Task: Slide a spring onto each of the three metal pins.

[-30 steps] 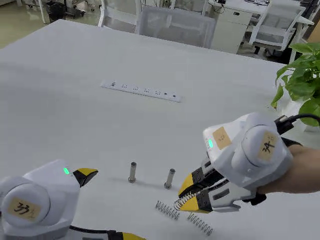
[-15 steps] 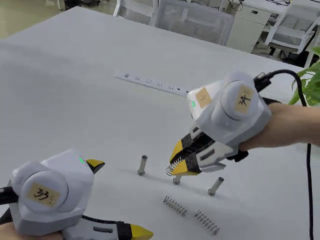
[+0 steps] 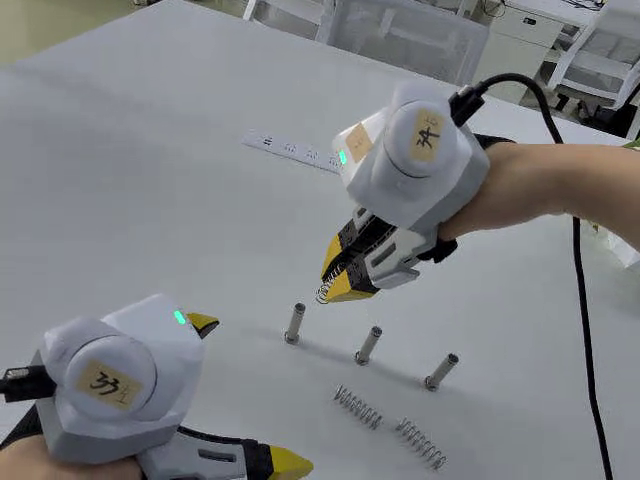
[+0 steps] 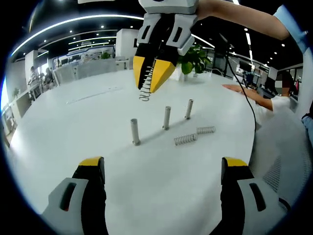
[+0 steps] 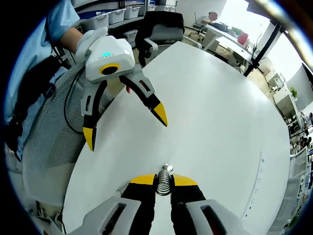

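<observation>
Nearest the person, the left gripper [image 3: 247, 392] hung low, jaws wide apart and empty. Past it two loose springs [image 3: 358, 407] lay on the counter [image 3: 150, 180], then the three pins [image 3: 368, 344] stood upright in a row. Just above the leftmost pin [image 3: 294, 323], the right gripper [image 3: 335, 285] had its jaws clamped on a spring [image 3: 325, 292], free end pointing down. In the right gripper view that pin's top sat straight ahead of the coil, so the axes seemed nearly lined up.

right gripper [image 3: 336, 284]; left gripper [image 4: 162, 164] | white; jaws black, yellow-tipped; green LEDs [image 3: 180, 317]; black cable [image 3: 580, 300]
</observation>
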`<move>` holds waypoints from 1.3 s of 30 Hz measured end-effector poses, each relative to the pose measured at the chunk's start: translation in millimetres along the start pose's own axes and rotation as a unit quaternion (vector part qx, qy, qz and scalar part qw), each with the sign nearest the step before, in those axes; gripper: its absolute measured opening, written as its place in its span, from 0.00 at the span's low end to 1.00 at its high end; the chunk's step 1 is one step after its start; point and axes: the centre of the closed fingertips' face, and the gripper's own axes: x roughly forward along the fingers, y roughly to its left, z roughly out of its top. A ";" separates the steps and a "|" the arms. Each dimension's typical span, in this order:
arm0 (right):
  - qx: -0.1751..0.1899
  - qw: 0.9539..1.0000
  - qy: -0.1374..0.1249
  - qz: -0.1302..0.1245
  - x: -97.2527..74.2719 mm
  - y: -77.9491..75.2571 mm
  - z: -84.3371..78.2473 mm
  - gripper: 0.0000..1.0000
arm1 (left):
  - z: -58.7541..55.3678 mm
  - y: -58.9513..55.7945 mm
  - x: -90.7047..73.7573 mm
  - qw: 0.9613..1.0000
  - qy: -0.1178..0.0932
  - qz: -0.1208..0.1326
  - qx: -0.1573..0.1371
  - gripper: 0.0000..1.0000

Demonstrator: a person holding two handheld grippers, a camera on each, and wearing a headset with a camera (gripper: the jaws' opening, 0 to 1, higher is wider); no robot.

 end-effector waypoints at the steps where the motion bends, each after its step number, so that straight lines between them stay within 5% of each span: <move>1: -0.002 1.000 0.002 0.003 1.2 -0.6 0.8 0.08 | -0.3 0.1 -0.2 1.000 0.000 0.000 0.000 0.98; 17: -0.010 0.999 0.035 0.032 28.9 -9.6 -0.4 0.08 | -3.0 1.5 -0.2 1.000 0.004 -0.003 -0.005 0.97; 39: -0.009 0.998 0.048 0.041 34.7 -10.8 -5.2 0.08 | -7.1 2.1 -1.3 1.000 0.012 -0.007 -0.014 0.95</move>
